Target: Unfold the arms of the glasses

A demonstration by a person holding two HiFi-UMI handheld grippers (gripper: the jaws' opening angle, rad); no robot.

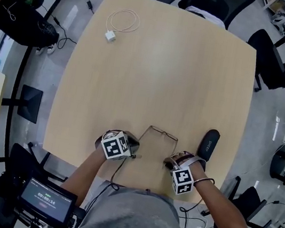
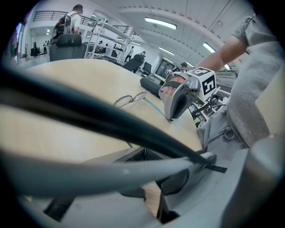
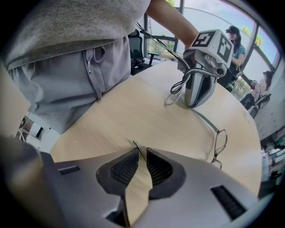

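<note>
Thin metal-framed glasses (image 1: 162, 134) lie on the wooden table (image 1: 194, 65) near its front edge, lenses away from me and both arms swung out toward me. My left gripper (image 1: 134, 148) stands tip-down at the end of the left arm, jaws closed on it; in the right gripper view the left gripper (image 3: 192, 105) sits on that arm's end. My right gripper (image 1: 169, 163) points steeply down at the right arm's end. Its jaws (image 3: 140, 158) stand slightly apart with the thin arm tip (image 3: 137, 148) between them, not pinched. The lenses (image 3: 219, 144) lie beyond.
A black glasses case (image 1: 208, 143) lies just right of the glasses, close to my right gripper. A white charger with coiled cable (image 1: 120, 23) rests at the far left of the table. Office chairs (image 1: 215, 1) ring the table, and people stand in the background.
</note>
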